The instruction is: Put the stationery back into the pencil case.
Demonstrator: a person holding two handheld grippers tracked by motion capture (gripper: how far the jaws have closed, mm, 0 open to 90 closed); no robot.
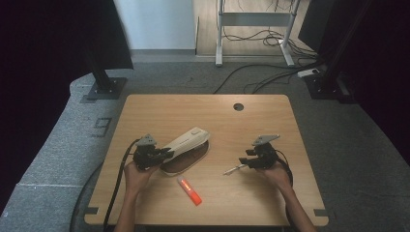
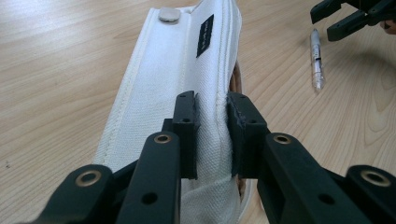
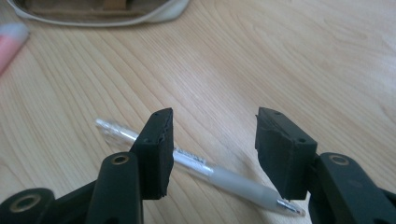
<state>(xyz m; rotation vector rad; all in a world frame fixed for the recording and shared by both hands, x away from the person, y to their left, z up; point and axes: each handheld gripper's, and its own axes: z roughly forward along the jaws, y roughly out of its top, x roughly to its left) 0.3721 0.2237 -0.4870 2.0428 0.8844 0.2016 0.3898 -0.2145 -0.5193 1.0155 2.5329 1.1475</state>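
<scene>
Black jaws of the right gripper (image 3: 210, 140) stand spread over the pen (image 3: 187, 161), which lies slantwise across them; left gripper (image 2: 212, 135) pinches the pouch flap (image 2: 187, 60).

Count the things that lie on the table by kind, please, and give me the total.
Pencil case, white with the flap lifted: 1
Clear pen: 1
Orange marker: 1
Total: 3
</scene>
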